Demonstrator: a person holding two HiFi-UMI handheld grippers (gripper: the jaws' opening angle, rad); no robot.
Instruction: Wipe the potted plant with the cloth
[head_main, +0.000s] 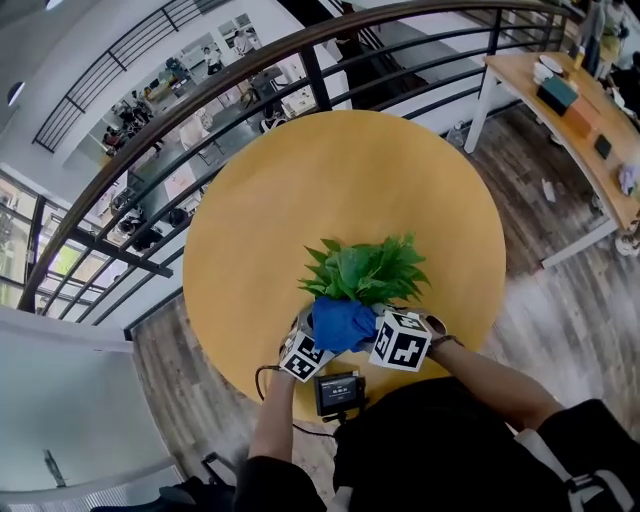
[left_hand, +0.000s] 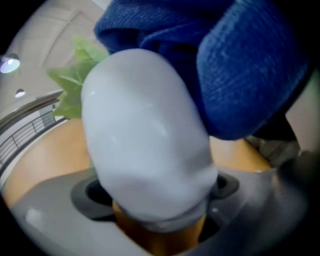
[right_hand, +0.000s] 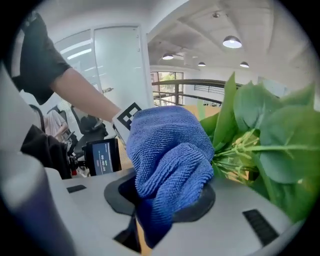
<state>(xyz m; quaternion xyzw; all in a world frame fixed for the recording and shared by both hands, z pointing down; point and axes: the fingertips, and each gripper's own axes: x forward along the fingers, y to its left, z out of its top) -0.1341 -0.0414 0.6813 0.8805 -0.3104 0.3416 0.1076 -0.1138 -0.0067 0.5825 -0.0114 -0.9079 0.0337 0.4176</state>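
A potted plant with green leaves (head_main: 365, 270) stands near the front edge of the round yellow table (head_main: 300, 200). Its white pot (left_hand: 145, 140) fills the left gripper view, and my left gripper (left_hand: 160, 205) is shut on the pot's lower part. My right gripper (right_hand: 165, 200) is shut on a bunched blue cloth (right_hand: 170, 150), which rests against the pot's side just below the leaves (right_hand: 265, 135). In the head view the cloth (head_main: 343, 322) lies between the left gripper (head_main: 305, 352) and the right gripper (head_main: 392, 338) and hides the pot.
A small device with a screen (head_main: 337, 392) sits at the table's near edge. A dark railing (head_main: 200, 110) curves behind the table. At the upper right stands a wooden desk (head_main: 590, 150) with several items. Wood floor surrounds the table.
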